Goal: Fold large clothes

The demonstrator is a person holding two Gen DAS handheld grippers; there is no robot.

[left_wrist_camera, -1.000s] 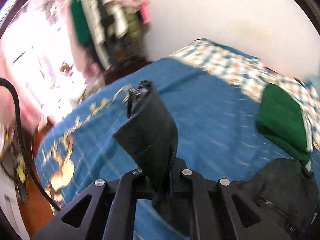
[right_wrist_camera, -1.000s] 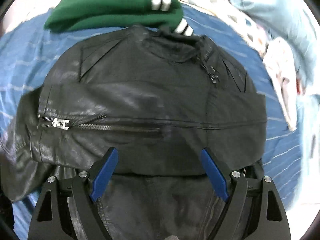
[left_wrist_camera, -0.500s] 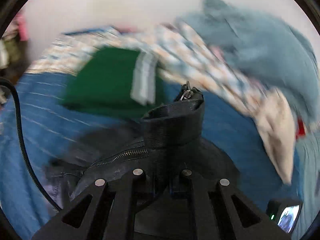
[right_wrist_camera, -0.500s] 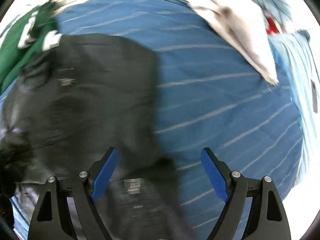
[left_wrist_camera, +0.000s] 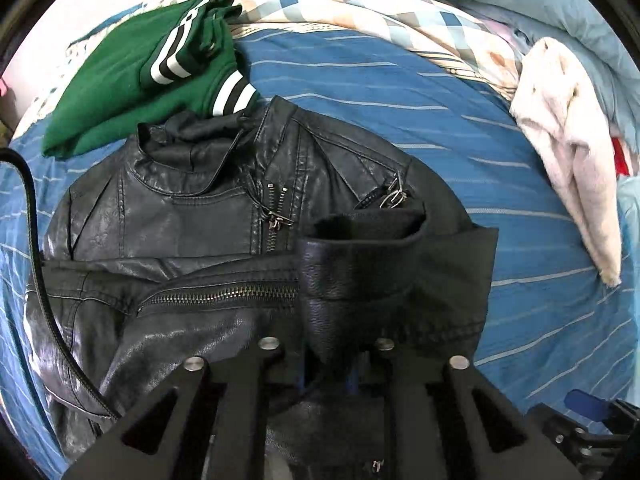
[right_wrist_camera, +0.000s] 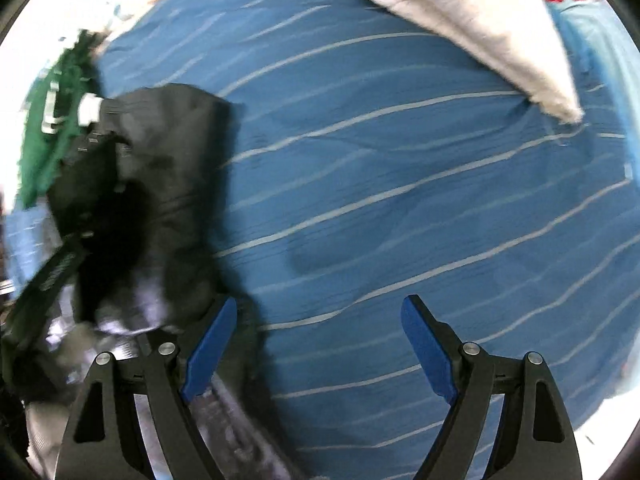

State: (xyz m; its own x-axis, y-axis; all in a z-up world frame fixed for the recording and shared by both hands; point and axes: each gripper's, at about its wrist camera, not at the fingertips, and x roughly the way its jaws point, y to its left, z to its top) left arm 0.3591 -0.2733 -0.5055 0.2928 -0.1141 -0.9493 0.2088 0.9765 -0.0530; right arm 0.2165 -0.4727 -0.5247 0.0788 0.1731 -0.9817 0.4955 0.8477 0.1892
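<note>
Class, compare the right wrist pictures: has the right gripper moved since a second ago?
Yes. The right gripper, jaws open, swung rightward off the black leather jacket; the jacket now sits at the view's left and the striped blue bedsheet fills the middle.

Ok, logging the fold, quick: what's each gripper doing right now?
Left gripper: closed on the jacket sleeve.
Right gripper: open, holding nothing.

A blue striped bed (left_wrist_camera: 400,92) carries a black leather jacket (left_wrist_camera: 192,216), green garment (left_wrist_camera: 120,80) and cream towel (left_wrist_camera: 568,136).
</note>
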